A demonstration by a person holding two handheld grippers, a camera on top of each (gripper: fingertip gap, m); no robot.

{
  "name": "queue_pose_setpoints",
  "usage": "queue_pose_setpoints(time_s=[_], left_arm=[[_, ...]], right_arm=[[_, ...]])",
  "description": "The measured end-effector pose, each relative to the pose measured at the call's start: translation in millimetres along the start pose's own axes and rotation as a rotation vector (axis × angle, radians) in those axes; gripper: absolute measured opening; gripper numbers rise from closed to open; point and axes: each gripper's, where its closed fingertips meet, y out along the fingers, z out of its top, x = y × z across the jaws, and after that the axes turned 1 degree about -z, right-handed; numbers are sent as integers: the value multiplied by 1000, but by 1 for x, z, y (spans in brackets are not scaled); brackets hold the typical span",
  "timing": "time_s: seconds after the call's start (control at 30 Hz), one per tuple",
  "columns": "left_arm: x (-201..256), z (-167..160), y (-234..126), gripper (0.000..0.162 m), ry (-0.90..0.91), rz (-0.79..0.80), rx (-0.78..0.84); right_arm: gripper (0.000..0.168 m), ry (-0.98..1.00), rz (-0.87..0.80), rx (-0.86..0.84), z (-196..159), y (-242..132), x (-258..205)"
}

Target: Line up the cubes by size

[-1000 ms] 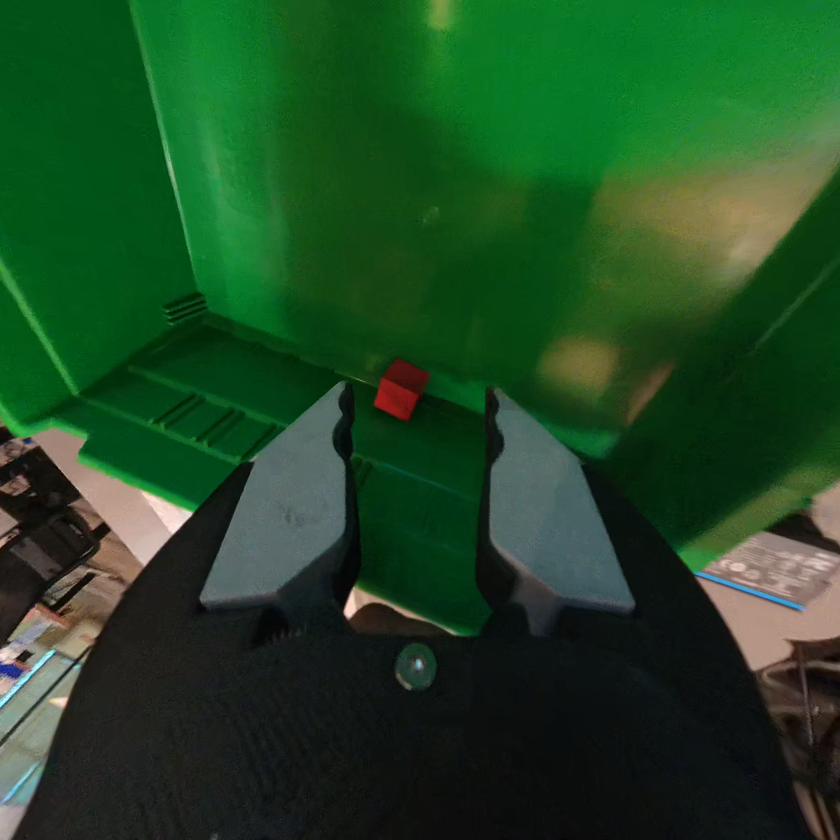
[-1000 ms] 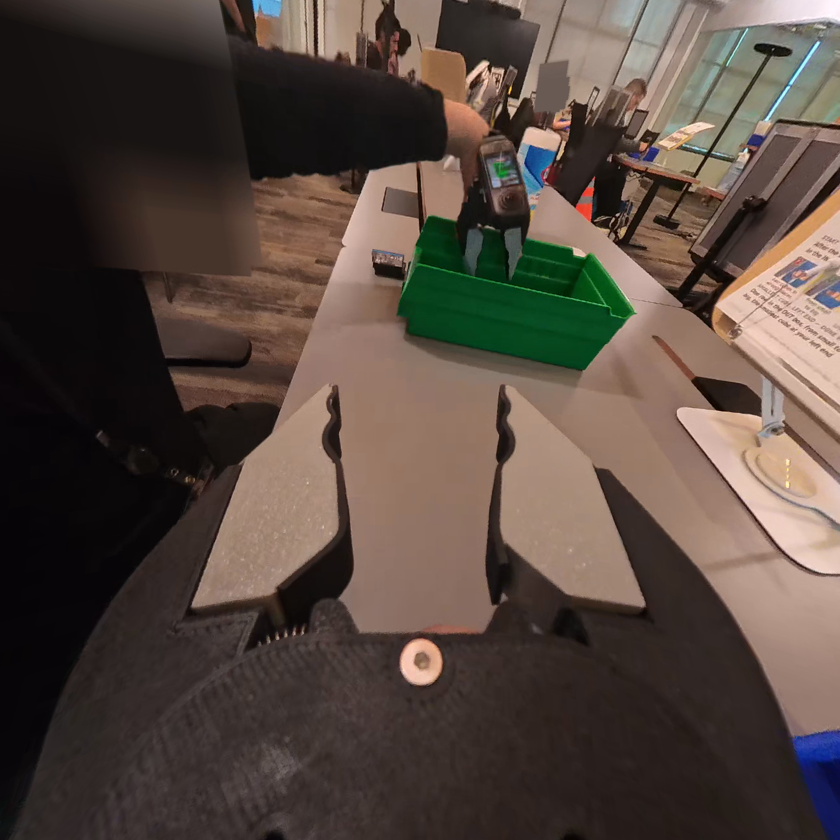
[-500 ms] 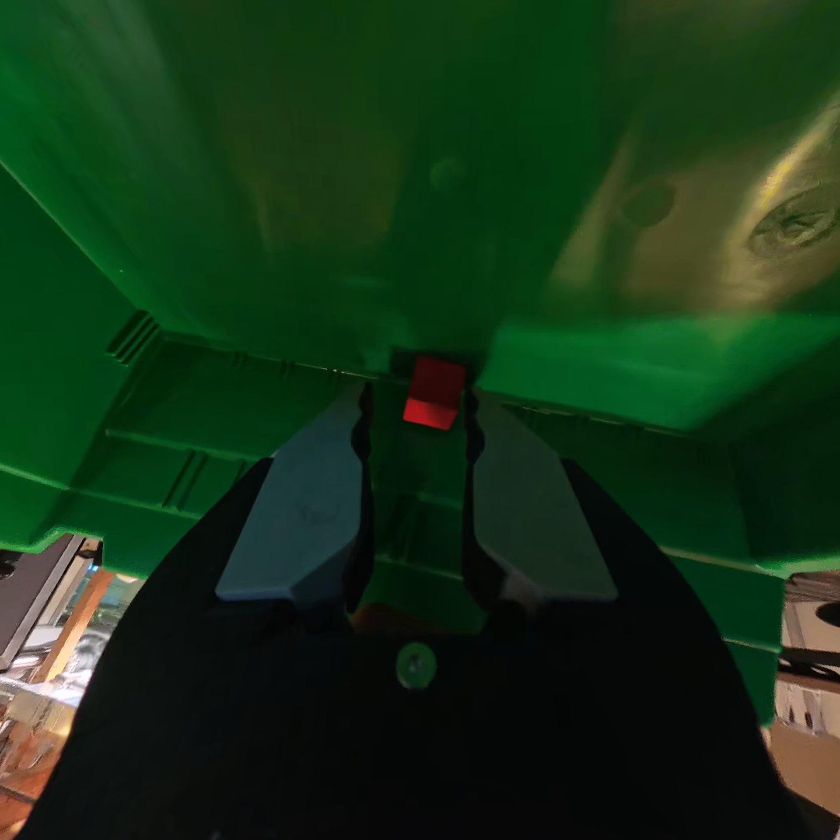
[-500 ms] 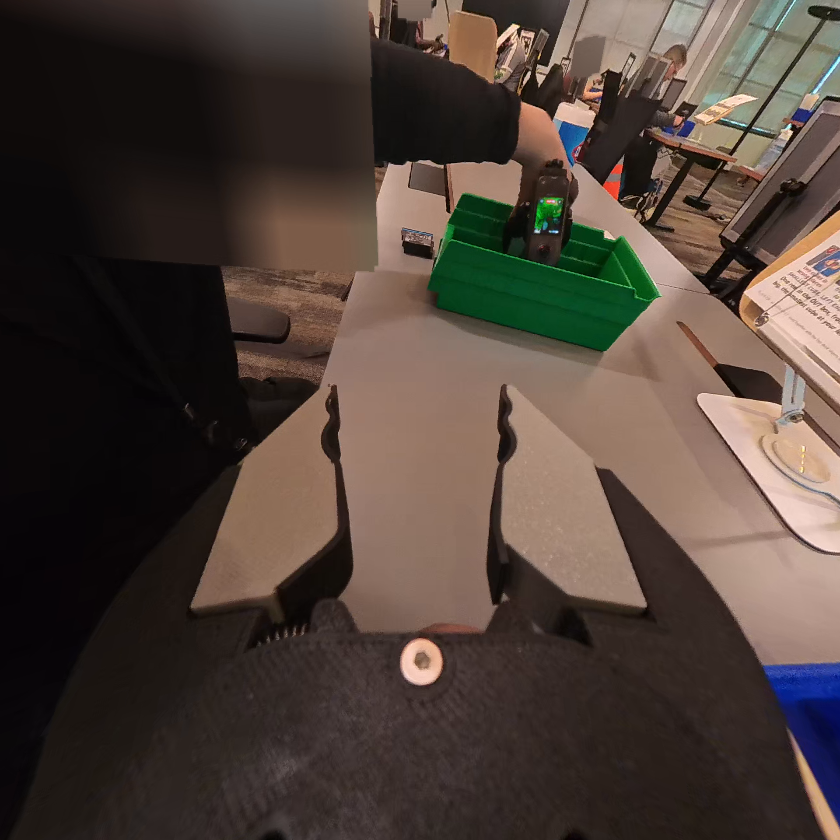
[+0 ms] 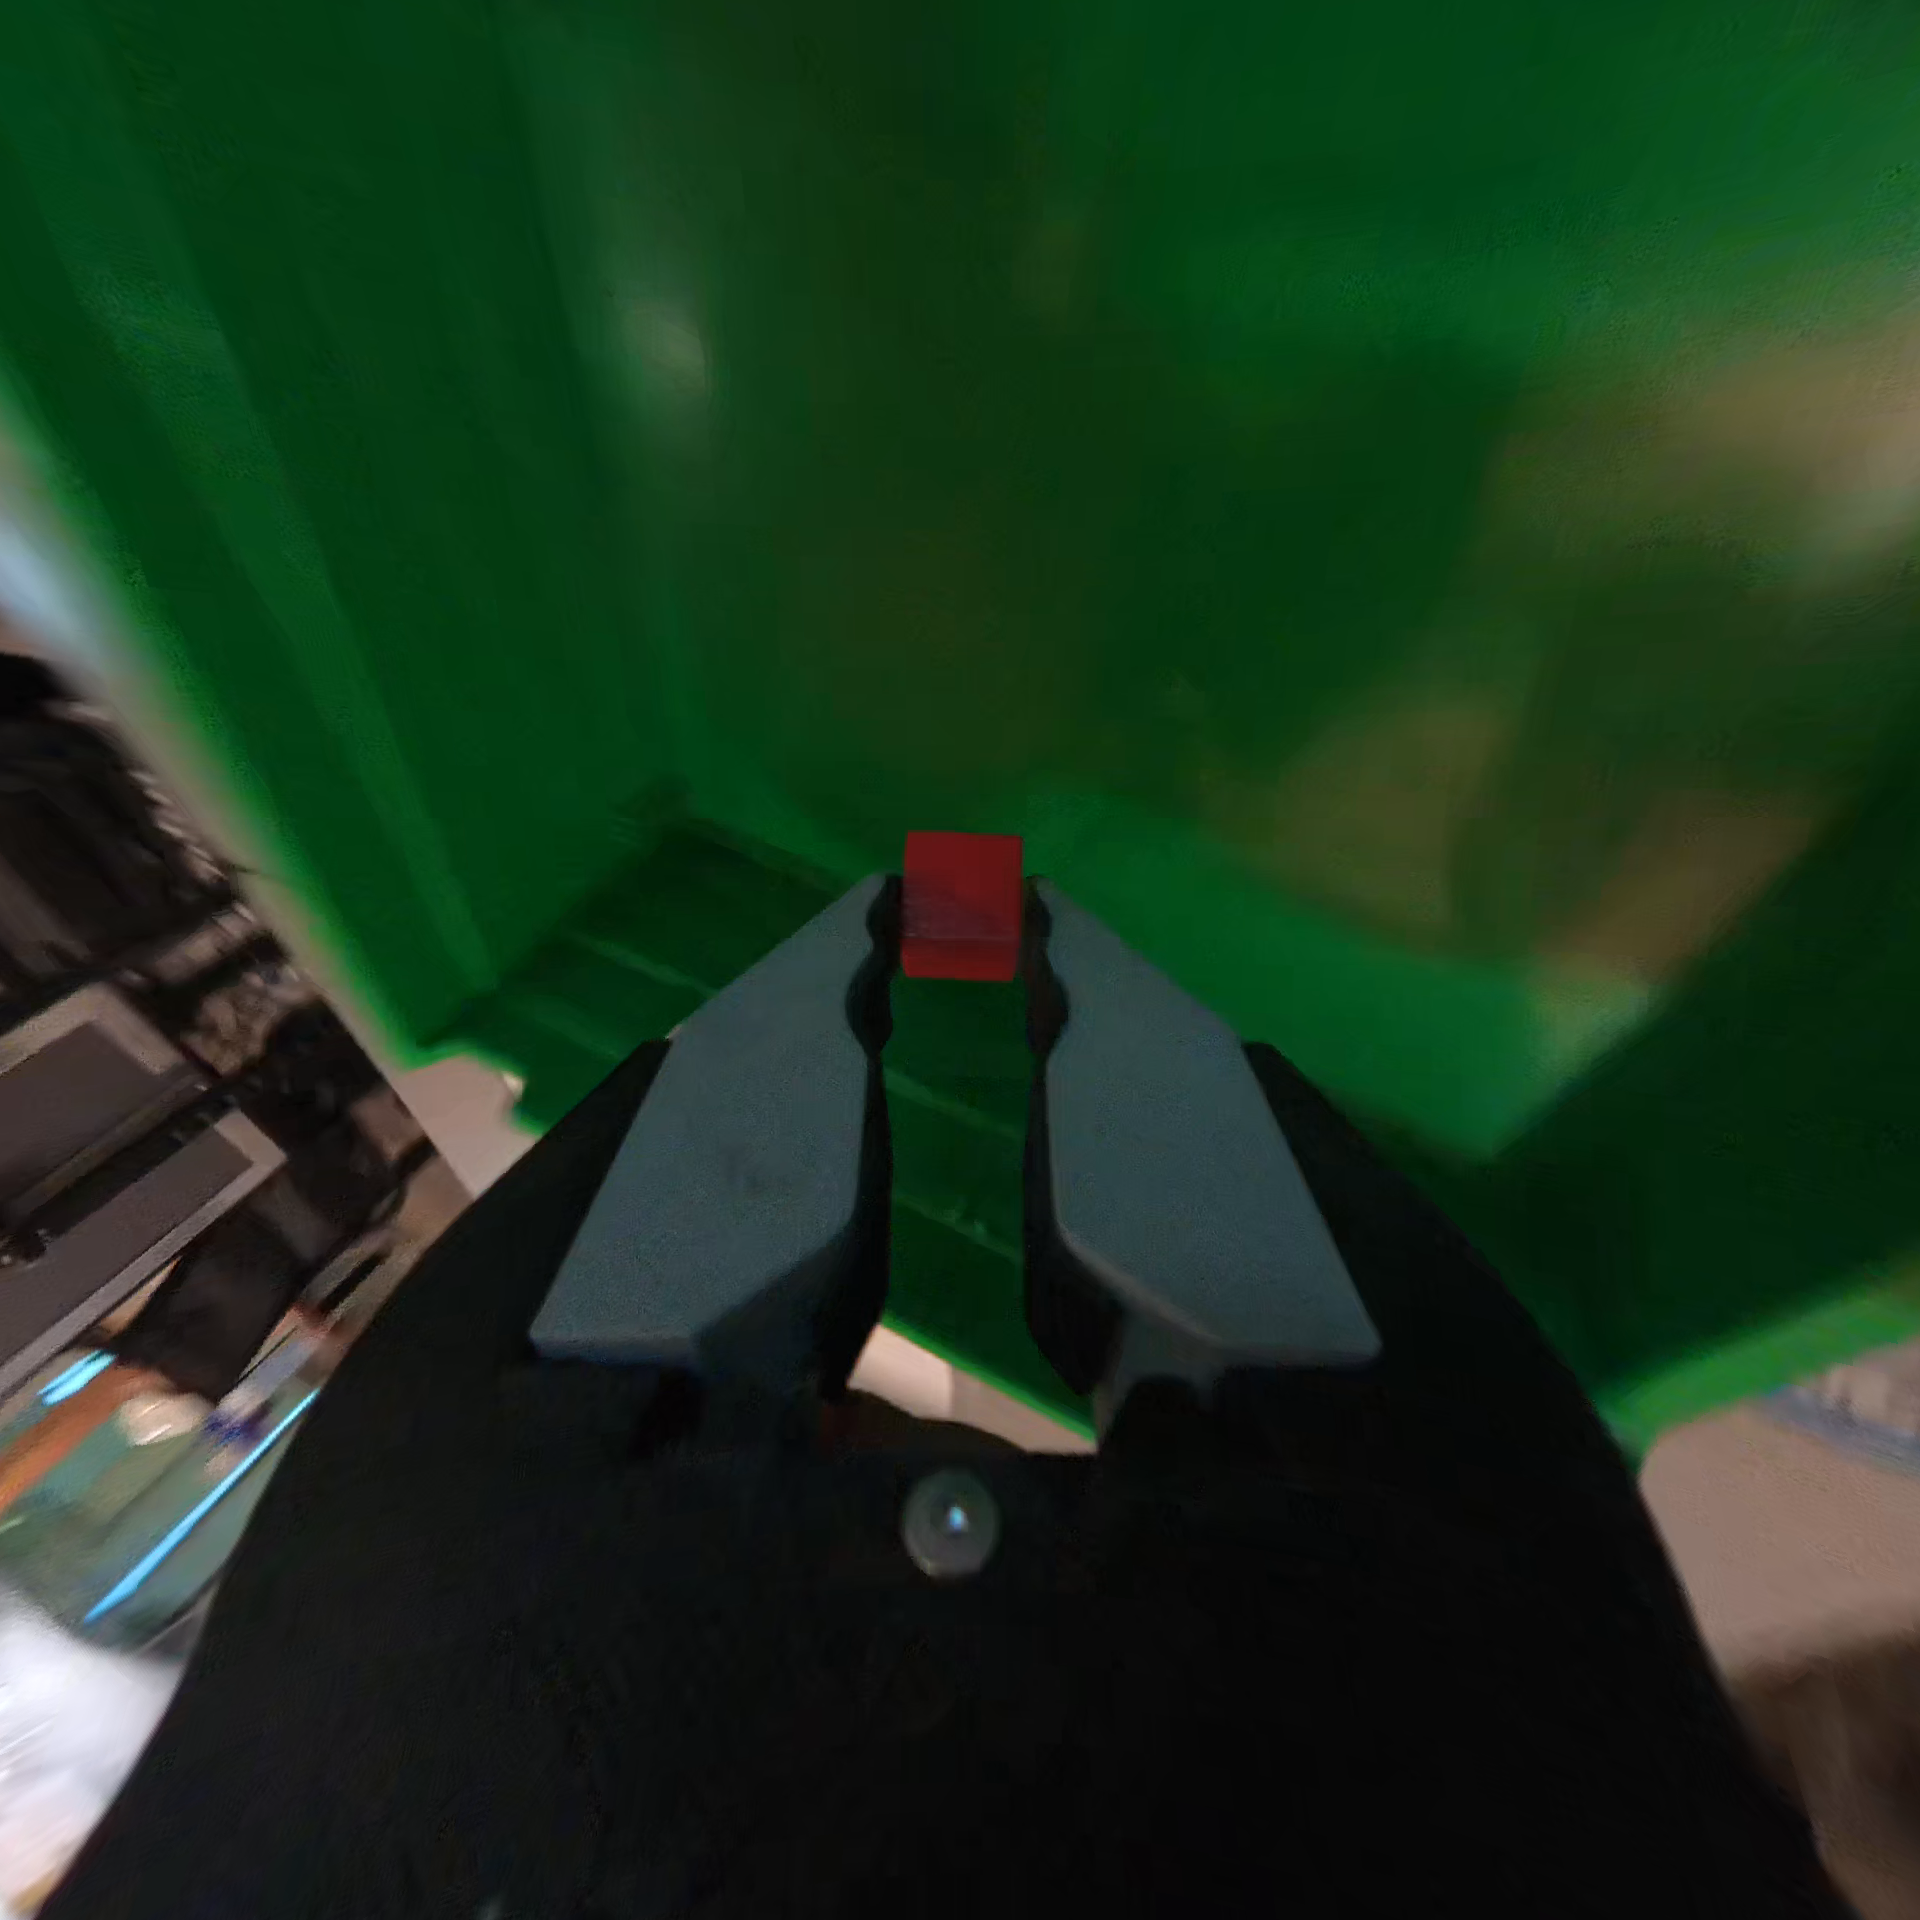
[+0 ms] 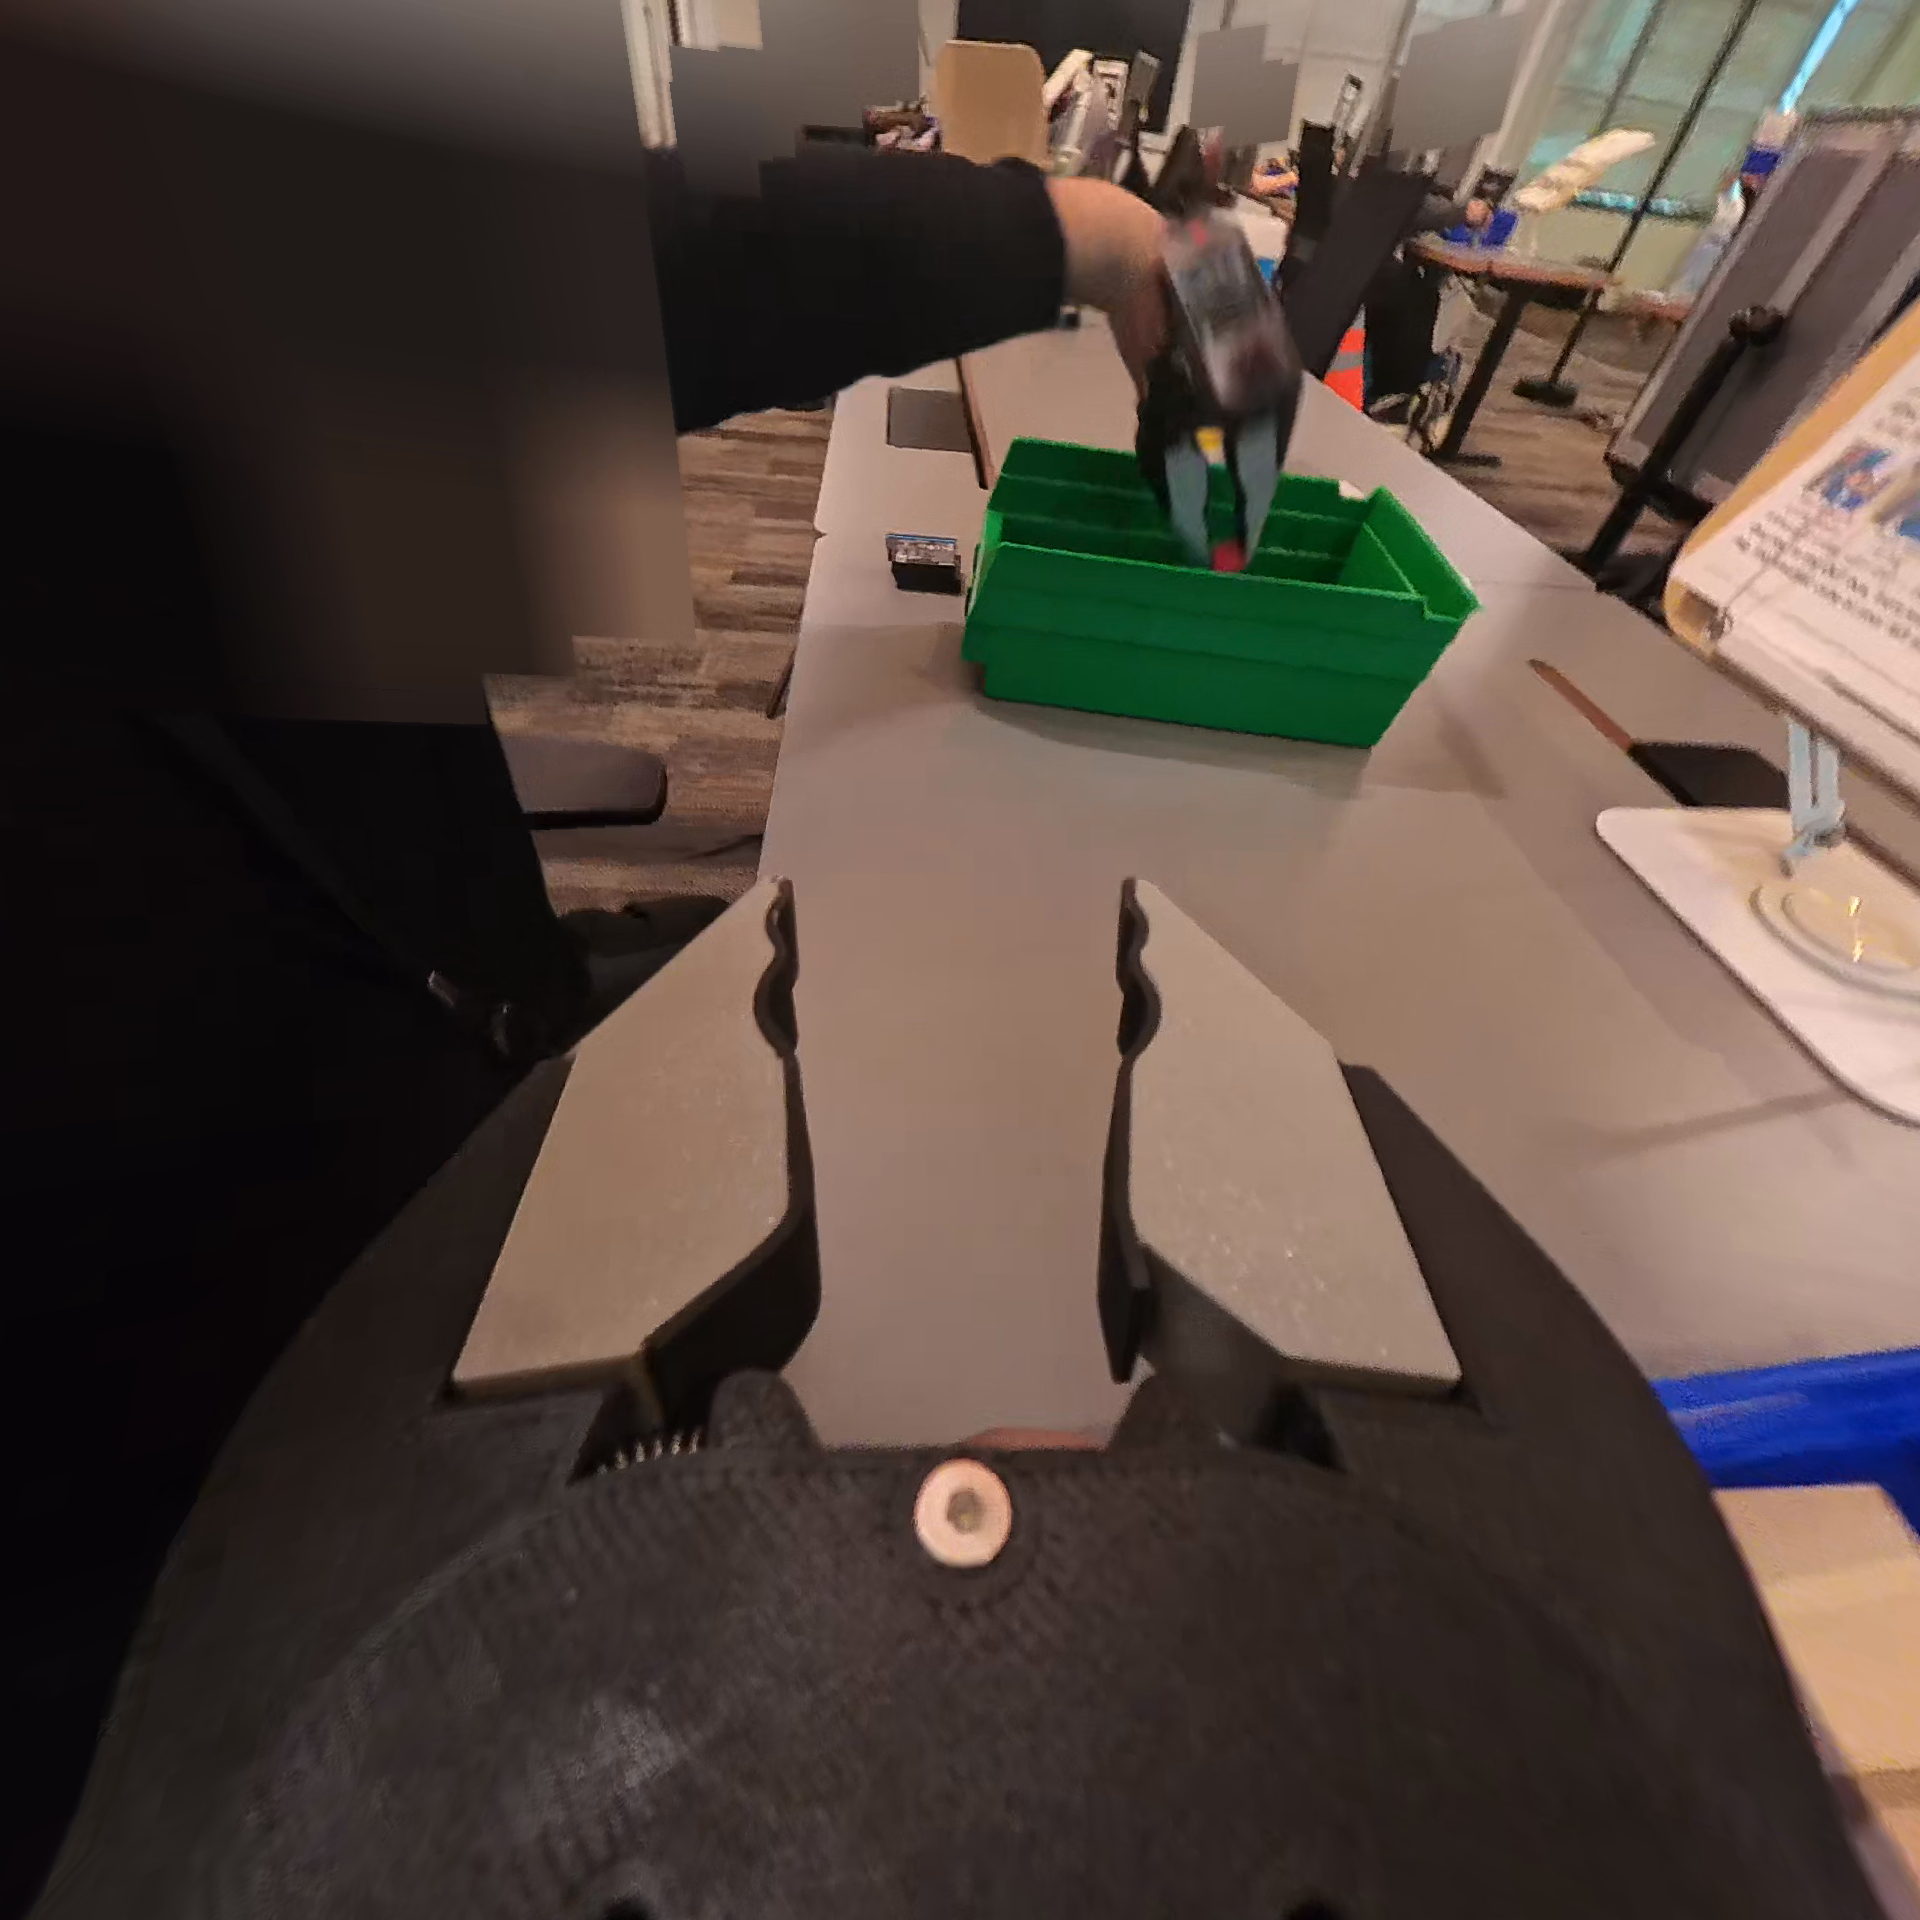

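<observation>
Left tool [image 5: 958, 902] tips pinched on sth, angled down, right tool [image 6: 954, 902] jaws apart, level.

Left tongs [image 5: 961, 914]: two flat grey wedge fingers [image 5: 727, 1174] with wavy notched inner edges, black textured body, one shiny round screw [image 5: 949, 1536] at centre, right tongs [image 6: 954, 945]: same grey fingers, black woven-look body, pale hex screw [image 6: 962, 1522], person's black long sleeve [image 6: 862, 281]

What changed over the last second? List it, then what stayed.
The left gripper closed on the red cube and has lifted it to the green bin's rim. The right gripper stayed open and empty above the grey table; the bin didn't move.
</observation>
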Motion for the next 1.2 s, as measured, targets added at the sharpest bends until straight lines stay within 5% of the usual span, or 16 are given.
queue_pose_setpoints(time_s=[0.17, 0.23, 0.4, 0.6, 0.83, 0.97, 1.1, 1.2], left_arm=[[-33, 93, -164, 20, -276, 497, 944], [-9, 125, -210, 20, -261, 618, 1120], [56, 220, -237, 20, -62, 752, 1125], [92, 283, -229, 19, 71, 742, 1039], [110, 300, -226, 20, 122, 708, 1031], [111, 302, -219, 20, 111, 696, 1018], [116, 301, -209, 21, 4, 622, 1026], [107, 273, -207, 6, -227, 617, 988]], right_arm=[[57, 228, -117, 3, -3, 23, 33], [54, 340, -116, 42, 7, 39, 45], [32, 473, -21, 138, 45, 90, 48], [46, 441, -117, 58, 48, 126, 55], [46, 491, -43, 76, 42, 144, 54], [19, 525, 95, 95, 38, 149, 38], [19, 484, 98, 53, 29, 144, 34], [19, 364, 12, -14, 26, 107, 44]])
